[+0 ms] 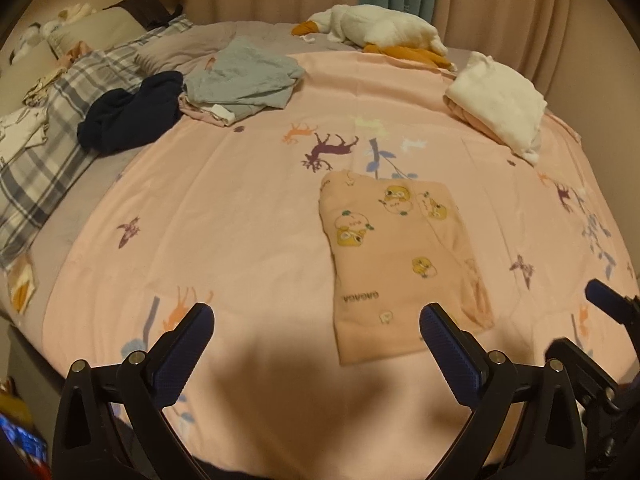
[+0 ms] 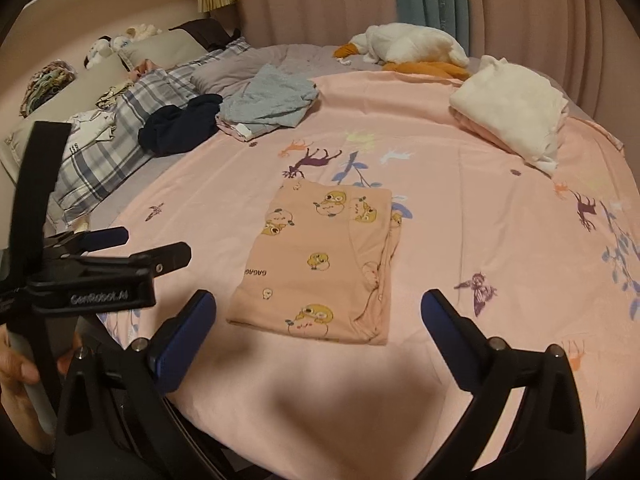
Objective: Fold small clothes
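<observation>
A folded pink garment [image 1: 400, 264] [image 2: 320, 260] printed with yellow chicks lies flat on the pink bedspread [image 1: 240, 220] [image 2: 480, 240]. My left gripper [image 1: 316, 314] hovers above the sheet to the garment's near left, open, nothing between its blue pads. My right gripper [image 2: 319, 300] hangs over the garment's near edge, also open and empty, not touching the cloth. Each gripper shows in the other's view: the right gripper [image 1: 608, 308] at the far right edge, the left gripper [image 2: 144, 243] at the left, held by a person's hand [image 2: 16, 376].
A navy garment [image 1: 128, 116] [image 2: 180, 124] and a grey-blue one [image 1: 244, 76] [image 2: 272, 96] lie crumpled at the back left. A folded white-and-pink stack [image 1: 500, 100] [image 2: 512, 116] sits back right. A white goose plush [image 1: 384, 30] [image 2: 408, 46] and plaid bedding [image 1: 52, 132] lie near the curtains.
</observation>
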Tool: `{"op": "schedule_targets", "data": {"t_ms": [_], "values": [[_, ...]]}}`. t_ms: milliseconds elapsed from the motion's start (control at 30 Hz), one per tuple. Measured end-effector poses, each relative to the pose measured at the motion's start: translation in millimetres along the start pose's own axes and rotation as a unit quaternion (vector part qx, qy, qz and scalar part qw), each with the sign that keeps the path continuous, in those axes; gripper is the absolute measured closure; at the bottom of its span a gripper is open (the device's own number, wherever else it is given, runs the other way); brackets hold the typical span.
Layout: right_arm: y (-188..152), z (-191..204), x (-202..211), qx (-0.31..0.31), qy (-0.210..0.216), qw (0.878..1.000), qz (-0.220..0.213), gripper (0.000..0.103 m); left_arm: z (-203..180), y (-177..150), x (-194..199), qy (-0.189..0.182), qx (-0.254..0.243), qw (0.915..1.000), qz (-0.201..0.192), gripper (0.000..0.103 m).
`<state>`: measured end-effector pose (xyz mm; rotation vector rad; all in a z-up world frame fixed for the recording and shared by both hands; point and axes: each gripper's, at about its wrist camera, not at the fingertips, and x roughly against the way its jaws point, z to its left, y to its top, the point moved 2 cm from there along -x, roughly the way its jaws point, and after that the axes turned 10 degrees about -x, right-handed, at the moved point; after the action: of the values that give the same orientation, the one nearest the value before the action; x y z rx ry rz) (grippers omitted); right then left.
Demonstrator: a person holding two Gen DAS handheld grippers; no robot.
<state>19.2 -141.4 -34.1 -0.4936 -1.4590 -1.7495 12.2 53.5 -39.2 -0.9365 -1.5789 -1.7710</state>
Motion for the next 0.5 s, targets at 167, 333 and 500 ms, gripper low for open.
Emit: {"op": "schedule_targets", "data": {"t_ms": [167,333,500], "values": [[-1,3,12,-0.007,-0.009,1.000,0.000,0.000,-7,-6,21,-0.001,-0.007,0.9999,-0.012,0.002],[-8,2,10,-0.003,-0.015,1.000,0.009,0.000,-15,-11,29,-0.004,-0.015,0.9997,-0.017,0.002],[-13,-2,8,-0.008,-0.023,1.000,0.017,0.000,-22,-16,29,-0.004,-0.027,0.9996,-0.009,0.002]]}}
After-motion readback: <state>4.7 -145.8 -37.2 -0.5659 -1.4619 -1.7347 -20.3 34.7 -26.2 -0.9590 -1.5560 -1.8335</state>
